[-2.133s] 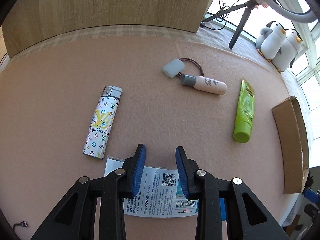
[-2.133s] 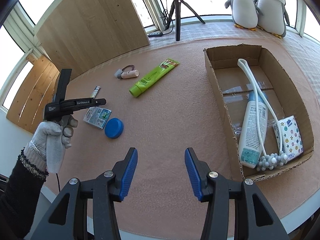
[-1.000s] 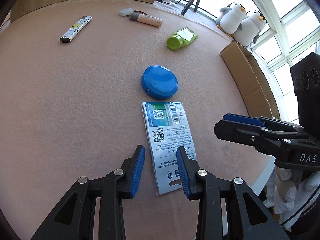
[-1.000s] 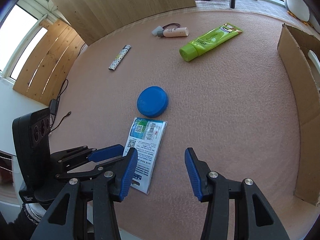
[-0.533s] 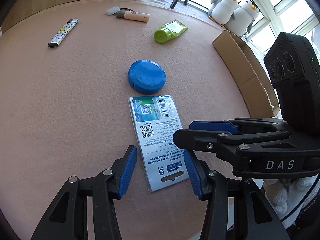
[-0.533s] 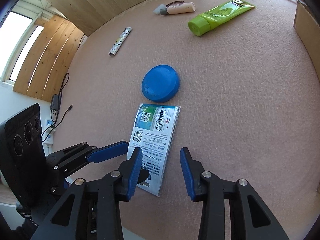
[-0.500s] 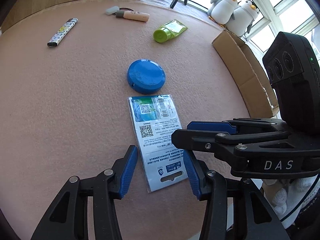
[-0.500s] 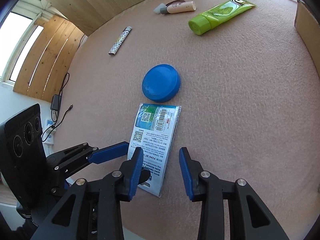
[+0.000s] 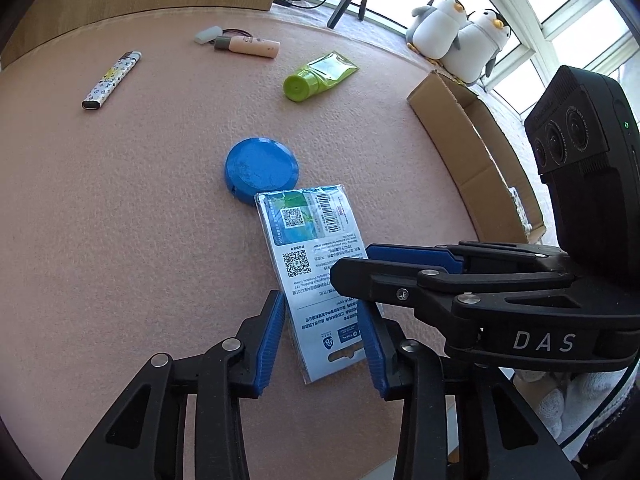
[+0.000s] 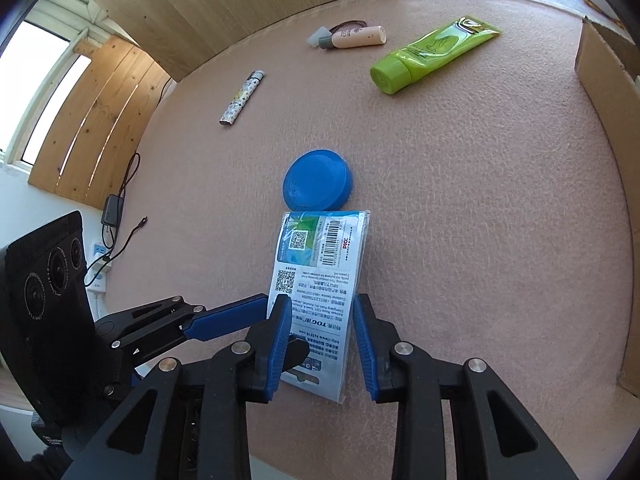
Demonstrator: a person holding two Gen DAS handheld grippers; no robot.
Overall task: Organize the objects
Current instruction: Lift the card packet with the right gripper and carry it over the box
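Left gripper (image 9: pixel 325 336): blue fingers spread w/ a gap, straddling the near end of a flat plastic packet (image 9: pixel 316 276) lying on the pink felt table (image 9: pixel 120 220). Pads sit beside the packet's long edges; contact can't be confirmed, so it reads as released, not clamped. Right gripper (image 10: pixel 320 340): also parted, fingers either side of the same packet's near end, packet (image 10: pixel 320 276) flat btwn them, not gripped as far as the views show. In the left wrist view the right gripper (image 9: pixel 374 258) comes in from the right side, its blue tip over the packet's right edge; a white-gloved hand (image 9: pixel 560 404) shows at bottom right behind it. In the right wrist view the left gripper (image 10: pixel 232 316) reaches in from the left, tip at the packet's left edge.

Packet: printed side up, QR codes + barcode, far end touching or just overlapping a round blue lid (image 9: pixel 261 173).

Further out, well apart from the packet: green tube (image 9: pixel 318 76), a beige tube w/ grey cap (image 9: pixel 248 45) next to a small white cap (image 9: pixel 208 35), patterned lighter (image 9: pixel 112 79) to the left. Cardboard box (image 9: pixel 472 152) along the right side of the table; 2 penguin plush toys (image 9: pixel 460 36) beyond it by the window.
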